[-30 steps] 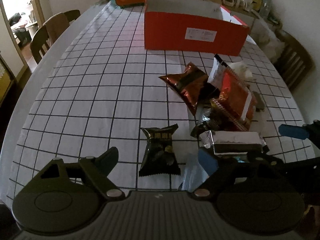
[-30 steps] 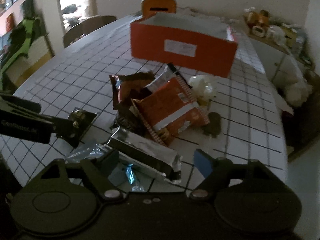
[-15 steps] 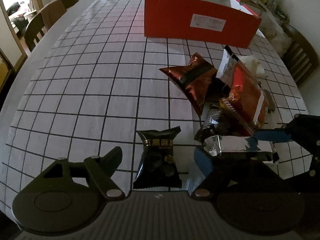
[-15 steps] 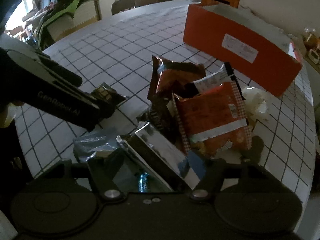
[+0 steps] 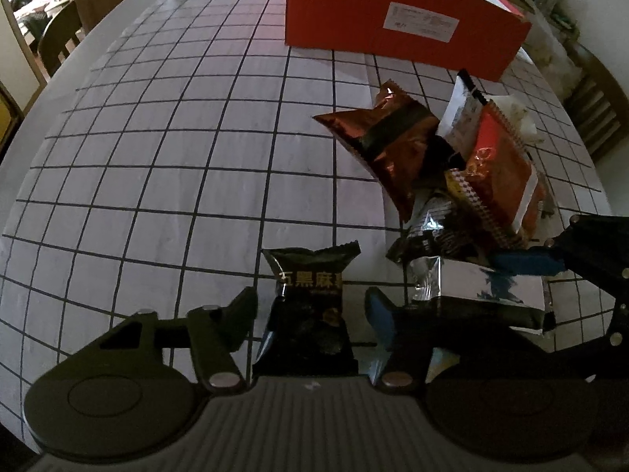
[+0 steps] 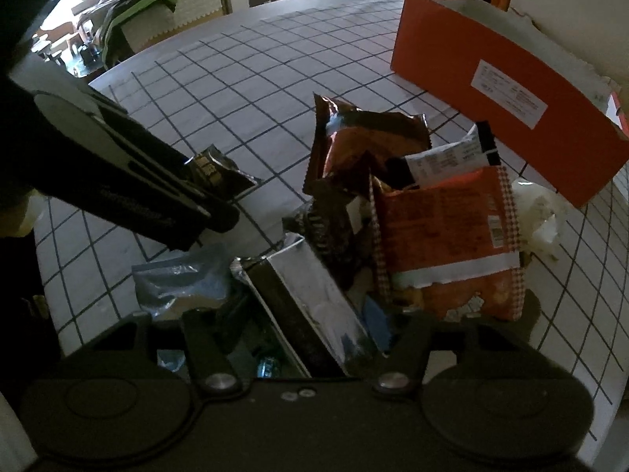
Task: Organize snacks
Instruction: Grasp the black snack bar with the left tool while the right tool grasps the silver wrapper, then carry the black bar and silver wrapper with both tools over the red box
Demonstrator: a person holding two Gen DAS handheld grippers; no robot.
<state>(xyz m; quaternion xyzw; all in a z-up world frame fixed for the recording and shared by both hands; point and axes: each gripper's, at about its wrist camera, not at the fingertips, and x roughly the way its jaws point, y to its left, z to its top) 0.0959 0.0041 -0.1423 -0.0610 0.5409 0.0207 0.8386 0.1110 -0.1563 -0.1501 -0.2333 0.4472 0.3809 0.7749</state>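
A black snack packet (image 5: 310, 306) with gold characters lies on the checked tablecloth (image 5: 157, 157) between the fingers of my left gripper (image 5: 310, 306). Its jaws are closing, and small gaps still show on both sides of the packet. A silver foil packet (image 6: 314, 306) lies slanted between the fingers of my right gripper (image 6: 306, 318), whose jaws are also closing. The blue pad (image 6: 377, 322) sits close against the foil; the other finger stands a little apart from it. In the left wrist view the same silver packet (image 5: 479, 291) lies under the right gripper's blue pad (image 5: 526, 263).
A pile holds a brown-red packet (image 5: 393, 145), an orange-red packet (image 5: 503, 181) and a white packet (image 5: 464, 114). An open orange box (image 5: 393, 35) stands behind it. A clear bluish bag (image 6: 177, 279) lies by the silver packet. Chairs (image 5: 78, 19) line the far left edge.
Both grippers have come down closer to the table and their jaws have narrowed, the left around the black packet, the right around the silver one. The right gripper has rolled.
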